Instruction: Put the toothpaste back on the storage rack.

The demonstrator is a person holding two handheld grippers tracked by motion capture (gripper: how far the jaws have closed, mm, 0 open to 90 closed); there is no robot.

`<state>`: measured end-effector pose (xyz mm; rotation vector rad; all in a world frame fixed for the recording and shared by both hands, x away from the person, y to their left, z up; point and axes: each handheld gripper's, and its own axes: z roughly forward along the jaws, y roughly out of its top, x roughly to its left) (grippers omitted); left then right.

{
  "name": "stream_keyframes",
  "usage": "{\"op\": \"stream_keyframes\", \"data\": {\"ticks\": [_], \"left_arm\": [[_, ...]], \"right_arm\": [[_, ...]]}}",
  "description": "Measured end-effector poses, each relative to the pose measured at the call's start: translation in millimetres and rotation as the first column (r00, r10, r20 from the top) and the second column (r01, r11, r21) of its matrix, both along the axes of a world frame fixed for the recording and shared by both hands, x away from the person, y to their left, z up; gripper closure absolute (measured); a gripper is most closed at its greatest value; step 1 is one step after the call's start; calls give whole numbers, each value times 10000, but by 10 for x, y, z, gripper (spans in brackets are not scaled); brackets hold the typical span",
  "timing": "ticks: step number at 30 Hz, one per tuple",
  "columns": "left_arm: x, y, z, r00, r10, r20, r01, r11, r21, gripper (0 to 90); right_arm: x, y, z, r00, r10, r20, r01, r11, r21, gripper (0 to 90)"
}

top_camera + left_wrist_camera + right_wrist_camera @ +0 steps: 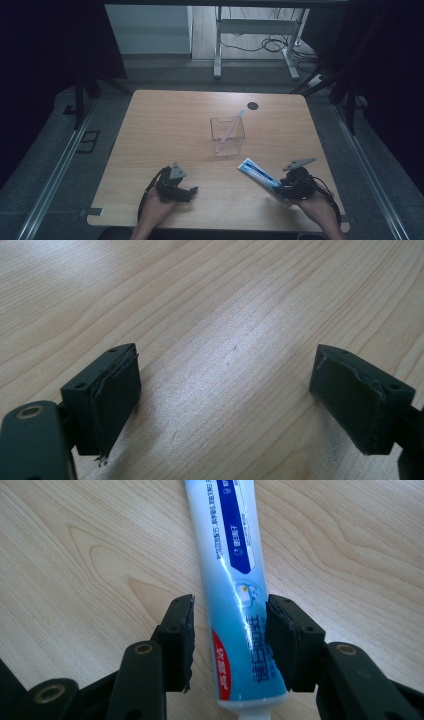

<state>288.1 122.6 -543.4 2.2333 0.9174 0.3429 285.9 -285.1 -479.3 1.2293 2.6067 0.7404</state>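
A white and blue toothpaste tube (257, 175) lies flat on the wooden table (165, 125) at the front right. My right gripper (281, 192) is at the tube's near end, one jaw on either side. In the right gripper view the tube (230, 570) runs up between the jaws of that gripper (230, 630); a gap shows between the left pad (185, 640) and the tube, while the right pad (280, 640) stands close against it. My left gripper (192, 192) rests near the front left, and its own view shows it (225, 395) wide open over bare wood.
A clear square container (227, 135) stands at the table's middle with a thin pale stick (232, 125) leaning out of it. A dark round hole (253, 105) sits near the far edge. Beyond the table are desk legs and cables on the floor.
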Motion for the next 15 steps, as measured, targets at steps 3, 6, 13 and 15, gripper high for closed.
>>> {"op": "stream_keyframes", "data": {"ticks": [3, 6, 13, 15], "left_arm": [[0, 0, 0, 10000, -6, 1, 6, 10000, 5, 131], [0, 1, 1, 10000, -8, -10, 8, 10000, 13, 131], [-1, 0, 1, 10000, 9, -33, -9, 10000, -1, 131], [-3, -1, 1, 10000, 25, -40, -25, 10000, -10, 131]], "right_arm": [[56, 49, 3, 9998, 134, -144, -138, 9995, -280, 527], [123, 100, 0, 9993, 224, -313, -240, 9984, -506, 515], [251, 224, -34, 9971, 431, -634, -494, 9936, -1015, 496], [307, 283, -45, 9959, 454, -783, -548, 9910, -1218, 493]]}}
